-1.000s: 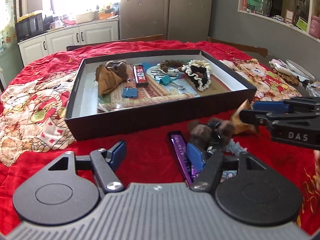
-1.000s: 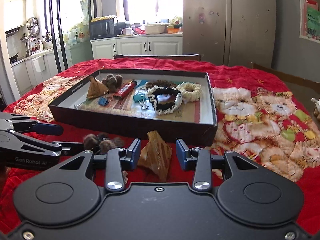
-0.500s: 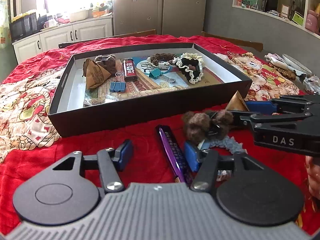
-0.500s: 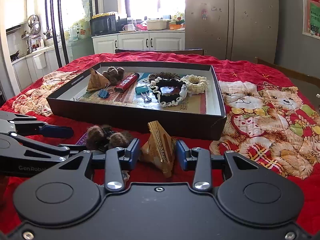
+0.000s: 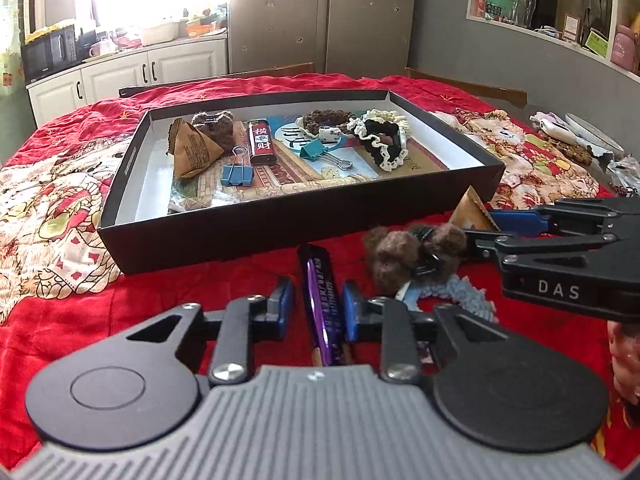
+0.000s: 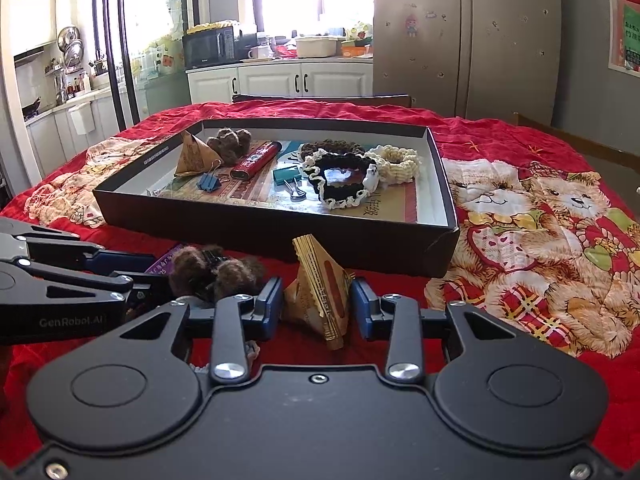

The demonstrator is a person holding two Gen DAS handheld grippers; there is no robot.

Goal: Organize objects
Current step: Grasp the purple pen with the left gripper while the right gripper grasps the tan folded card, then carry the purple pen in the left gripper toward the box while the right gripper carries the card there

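A purple bar (image 5: 322, 300) lies on the red cloth between the fingers of my left gripper (image 5: 316, 308); the jaws stand close on either side of it, a small gap showing. A tan pyramid packet (image 6: 320, 292) stands between the fingers of my right gripper (image 6: 318, 306), which is open around it. A brown fuzzy hair clip (image 5: 412, 256) and a blue-grey scrunchie (image 5: 460, 292) lie between the two grippers. The black tray (image 5: 280, 224) behind holds a packet, binder clips, a red lighter and scrunchies.
The red bear-print cloth (image 6: 540, 220) covers the table. Small items and a plate (image 5: 588, 136) lie at the far right edge. A chair back (image 6: 320, 99) stands behind the table, with kitchen cabinets and a fridge beyond.
My left gripper has moved right and narrowed so that the purple bar now lies between its fingers. My right gripper has edged forward around the tan packet.
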